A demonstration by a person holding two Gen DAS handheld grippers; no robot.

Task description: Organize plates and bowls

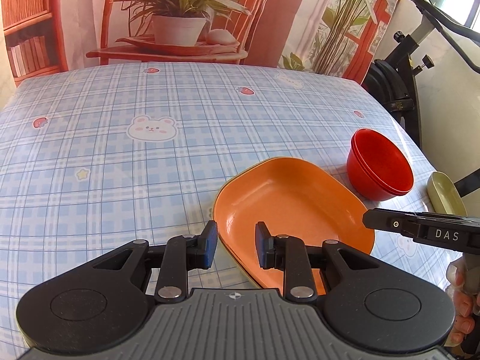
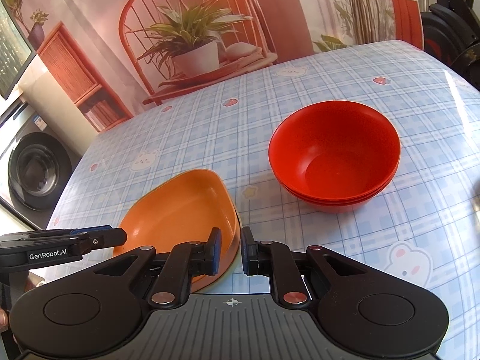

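An orange oval plate (image 1: 291,207) lies on the checked tablecloth, stacked on another plate whose yellowish rim shows beneath; it also shows in the right wrist view (image 2: 180,207). A stack of red bowls (image 1: 379,168) stands to its right, also in the right wrist view (image 2: 334,153). My left gripper (image 1: 235,244) is open, its fingers straddling the plate's near left rim. My right gripper (image 2: 231,250) has its jaws close on the plate's right rim; whether the pads touch it I cannot tell. The right gripper's finger (image 1: 420,228) shows in the left wrist view.
A pale green dish (image 1: 447,196) sits at the table's right edge. An exercise bike (image 1: 399,84) stands beyond the right edge, a washing machine (image 2: 33,171) off the left. A printed backdrop (image 1: 180,15) hangs behind the table.
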